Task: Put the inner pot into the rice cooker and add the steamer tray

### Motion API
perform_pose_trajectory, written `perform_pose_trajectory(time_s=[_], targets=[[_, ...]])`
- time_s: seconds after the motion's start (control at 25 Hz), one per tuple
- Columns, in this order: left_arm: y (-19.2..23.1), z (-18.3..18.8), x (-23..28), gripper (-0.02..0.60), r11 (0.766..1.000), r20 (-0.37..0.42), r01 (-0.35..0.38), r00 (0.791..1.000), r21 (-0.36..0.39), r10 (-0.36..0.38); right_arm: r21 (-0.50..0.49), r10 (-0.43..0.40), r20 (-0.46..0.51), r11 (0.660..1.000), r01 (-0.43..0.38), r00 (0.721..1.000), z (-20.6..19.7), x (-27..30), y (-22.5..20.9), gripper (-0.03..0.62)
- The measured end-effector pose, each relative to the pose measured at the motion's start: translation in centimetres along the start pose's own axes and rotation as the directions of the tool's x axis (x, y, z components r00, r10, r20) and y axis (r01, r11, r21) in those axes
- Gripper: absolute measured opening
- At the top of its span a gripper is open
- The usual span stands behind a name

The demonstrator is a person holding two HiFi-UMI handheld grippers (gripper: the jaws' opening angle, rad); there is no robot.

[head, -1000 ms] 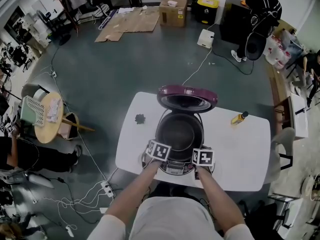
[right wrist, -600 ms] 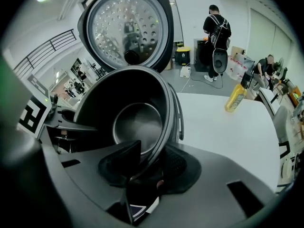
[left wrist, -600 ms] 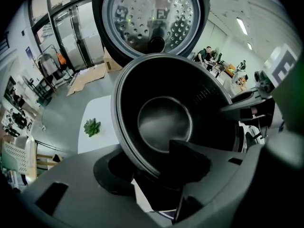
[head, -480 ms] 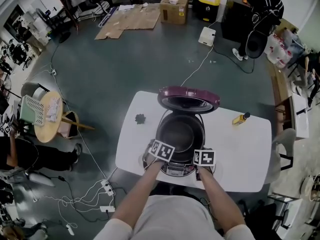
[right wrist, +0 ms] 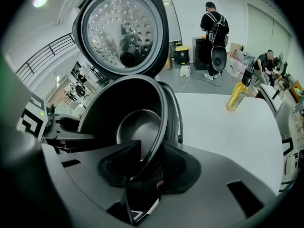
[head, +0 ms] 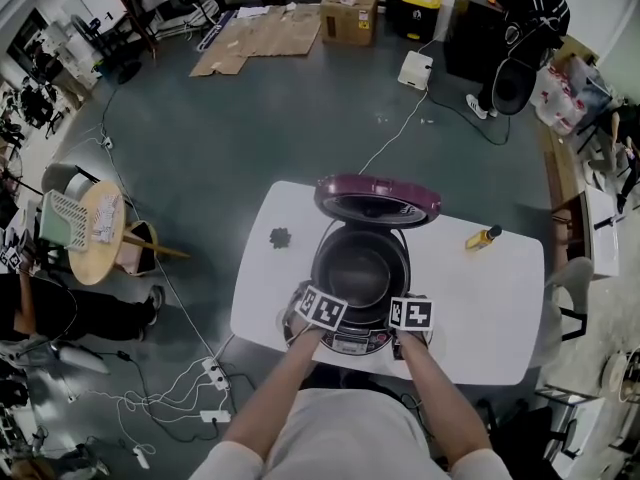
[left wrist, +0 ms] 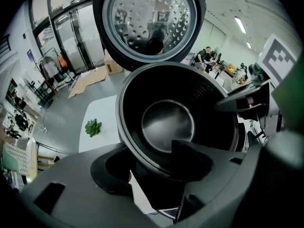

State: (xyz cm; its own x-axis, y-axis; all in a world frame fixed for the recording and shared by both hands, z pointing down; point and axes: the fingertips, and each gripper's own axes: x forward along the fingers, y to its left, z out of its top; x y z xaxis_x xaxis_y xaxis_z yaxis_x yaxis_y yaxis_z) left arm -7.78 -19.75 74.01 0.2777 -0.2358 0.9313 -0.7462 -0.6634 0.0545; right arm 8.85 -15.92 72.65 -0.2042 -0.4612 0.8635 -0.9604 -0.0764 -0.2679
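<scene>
your head view looks steeply down over the table (head: 480, 298); both gripper views sit close, facing the inner pot (left wrist: 168, 122) and lid (right wrist: 121, 30).

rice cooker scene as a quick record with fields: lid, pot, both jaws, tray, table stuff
cooker: on the table, near its front edge
lid: open, swung up at the back
pot: inside the cooker, empty; cannot tell if fully seated
left gripper: jaws have just been opening, pot rim between them, not pressed
right gripper: jaws shut on the pot rim
tray: not in view
plant: on the table, left of the cooker
bottle: yellow, lying on the table at the right
</scene>
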Motion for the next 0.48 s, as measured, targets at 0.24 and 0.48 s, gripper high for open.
perform_pose_trajectory(time_s=[0.24,0.48], targets=[[0.31,-0.03,0.06,0.268,0.999,0.030,0.009,1.000,-0.045,-0.008,0.025,0.001,-0.006,1.000,-0.001,1.000,0.19,0.14,-0.11,0.138],[0.30,0.35,-0.26,0.275,0.997,0.052,0.020,0.998,-0.071,-0.016,0.023,-0.007,-0.014,1.000,0.007,1.000,0.24,0.02,-0.20,0.141]])
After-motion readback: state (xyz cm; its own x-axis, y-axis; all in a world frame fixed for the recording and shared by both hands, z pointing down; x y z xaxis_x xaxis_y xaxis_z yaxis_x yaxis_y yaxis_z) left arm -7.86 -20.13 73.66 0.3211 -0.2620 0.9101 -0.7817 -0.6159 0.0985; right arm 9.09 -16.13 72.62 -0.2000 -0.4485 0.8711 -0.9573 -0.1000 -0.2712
